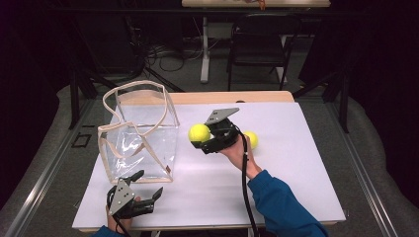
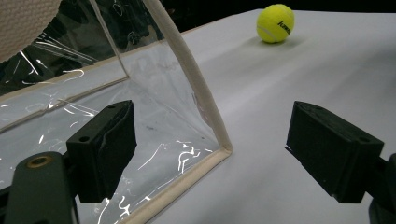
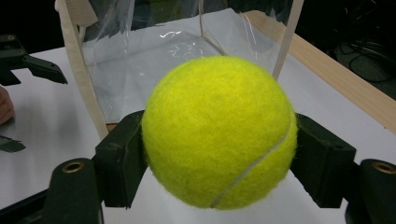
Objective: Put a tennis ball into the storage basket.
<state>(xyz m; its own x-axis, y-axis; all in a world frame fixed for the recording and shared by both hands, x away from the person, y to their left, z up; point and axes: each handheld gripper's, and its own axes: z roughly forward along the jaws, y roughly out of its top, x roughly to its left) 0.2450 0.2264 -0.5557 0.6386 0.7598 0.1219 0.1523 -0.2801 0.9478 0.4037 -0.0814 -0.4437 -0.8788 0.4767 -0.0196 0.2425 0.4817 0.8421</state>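
Right tool (image 1: 201, 139) pinching tennis ball (image 1: 199, 132), left tool (image 1: 148, 186) spread beside clear bag (image 1: 148, 143).

Lighting: bright over the white table (image 1: 296, 163), from above; surroundings beyond it fall to near black, with a purple cast at the corners of the high view. Shadows: soft and short; a faint one under the far tennis ball (image 2: 275, 23) in the left gripper view. Glare: white streaks and flecks on the clear plastic bag (image 1: 141, 143), strongest on its creased walls in the left gripper view. Focus: the held tennis ball (image 3: 219, 133) close and sharp, felt visible; background behind it slightly soft. Quality: high view grainy, low in detail; black jaws read as dark masses with little texture.
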